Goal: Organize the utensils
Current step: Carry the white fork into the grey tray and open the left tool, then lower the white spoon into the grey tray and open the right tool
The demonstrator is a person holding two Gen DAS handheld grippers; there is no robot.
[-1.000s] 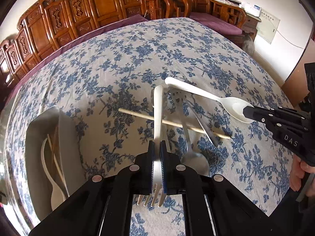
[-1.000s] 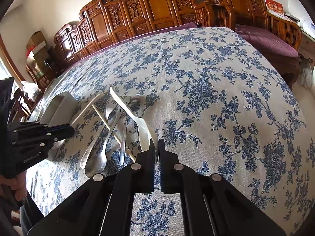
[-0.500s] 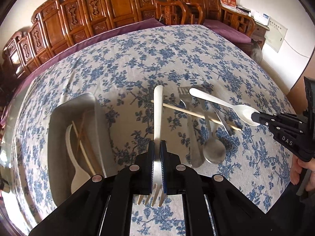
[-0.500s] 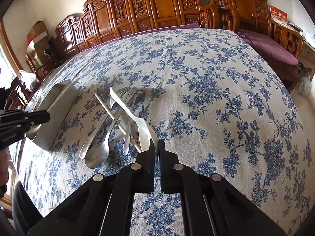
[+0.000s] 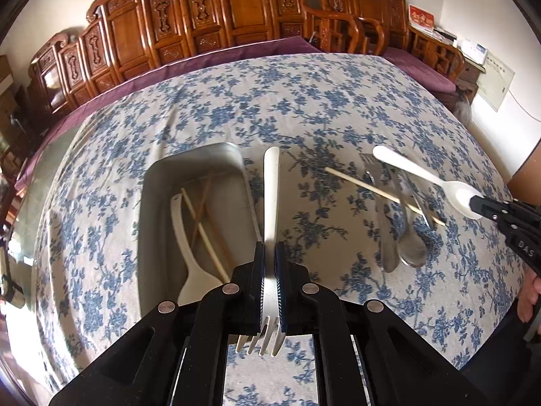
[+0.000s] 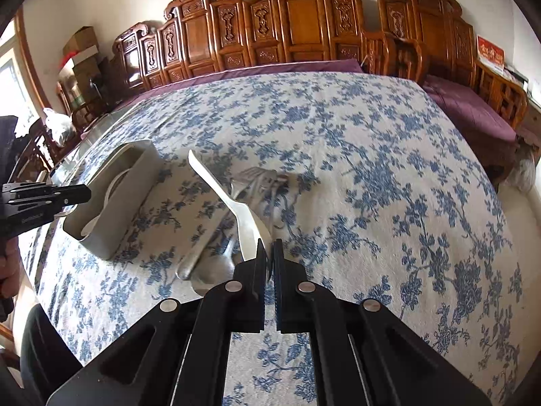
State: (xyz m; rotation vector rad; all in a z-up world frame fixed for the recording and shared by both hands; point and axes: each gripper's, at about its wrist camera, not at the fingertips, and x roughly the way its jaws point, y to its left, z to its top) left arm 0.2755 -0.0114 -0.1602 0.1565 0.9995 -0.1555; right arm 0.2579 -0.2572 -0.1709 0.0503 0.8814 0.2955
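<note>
I am holding a white plastic fork in my left gripper, jaws clamped narrow on its neck, tines trailing back toward the camera, handle pointing ahead. I am holding a white plastic spoon in my right gripper, jaws pinched on the edge of its bowl, handle slanting up and left. The metal tray is sitting toward the table's left edge, already carrying a white spatula-like spoon and a few wooden chopsticks. My fork is hanging just beside the tray's right rim, not yet over the basin. To do this step well, I am judging that the fork needs shifting left until its whole length is lying over the tray, parallel to the long walls, then lowering before the jaws are released, so the handle is not catching the rim. The loose pile on the tablecloth, namely one chopstick, a metal spoon and other metal cutlery, is lying right of the tray, beneath my lifted spoon.
</note>
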